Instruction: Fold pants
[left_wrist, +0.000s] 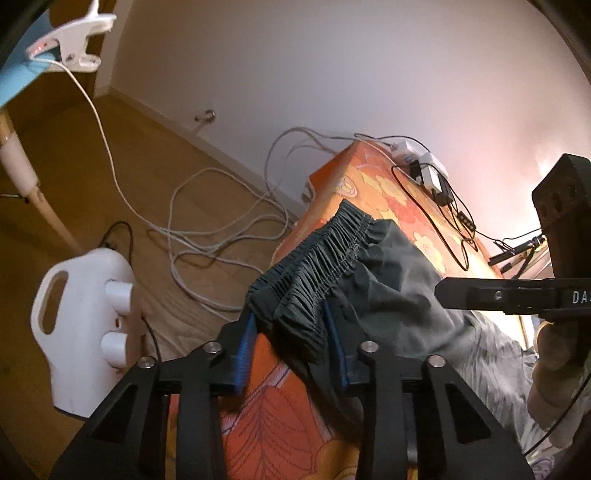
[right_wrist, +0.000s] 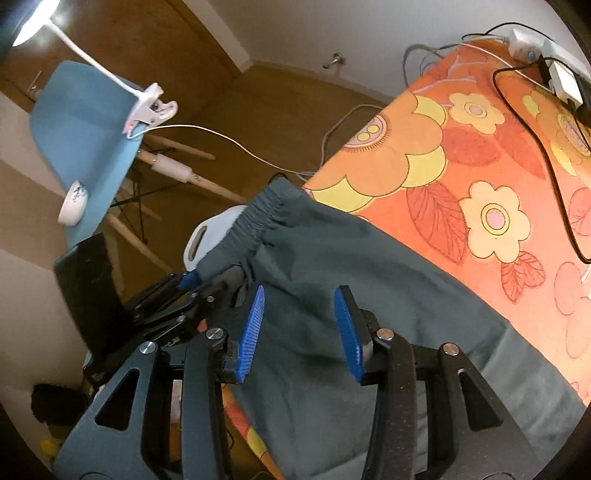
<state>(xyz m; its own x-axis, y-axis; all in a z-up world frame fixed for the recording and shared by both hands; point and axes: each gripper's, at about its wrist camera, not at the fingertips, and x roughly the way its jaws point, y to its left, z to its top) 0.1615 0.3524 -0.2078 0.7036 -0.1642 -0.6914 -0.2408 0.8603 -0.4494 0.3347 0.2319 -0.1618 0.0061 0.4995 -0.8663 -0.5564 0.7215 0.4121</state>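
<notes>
Dark grey-green pants (left_wrist: 388, 273) with an elastic waistband (left_wrist: 317, 251) lie on a table covered by an orange flowered cloth (left_wrist: 373, 184). My left gripper (left_wrist: 291, 332) is open, its blue pads on either side of the bunched waistband at the table's near corner. My right gripper (right_wrist: 299, 314) is open and hovers just above the flat pants fabric (right_wrist: 354, 295), close behind the waistband (right_wrist: 255, 218). The right gripper's black body shows at the right edge of the left wrist view (left_wrist: 517, 295). The left gripper shows at the left of the right wrist view (right_wrist: 177, 302).
A white power strip and chargers with black cables (left_wrist: 424, 166) lie at the table's far end. White cables (left_wrist: 221, 229) and a white jug (left_wrist: 81, 328) are on the wooden floor. A blue chair (right_wrist: 85, 147) with a clip lamp (right_wrist: 147, 110) stands left.
</notes>
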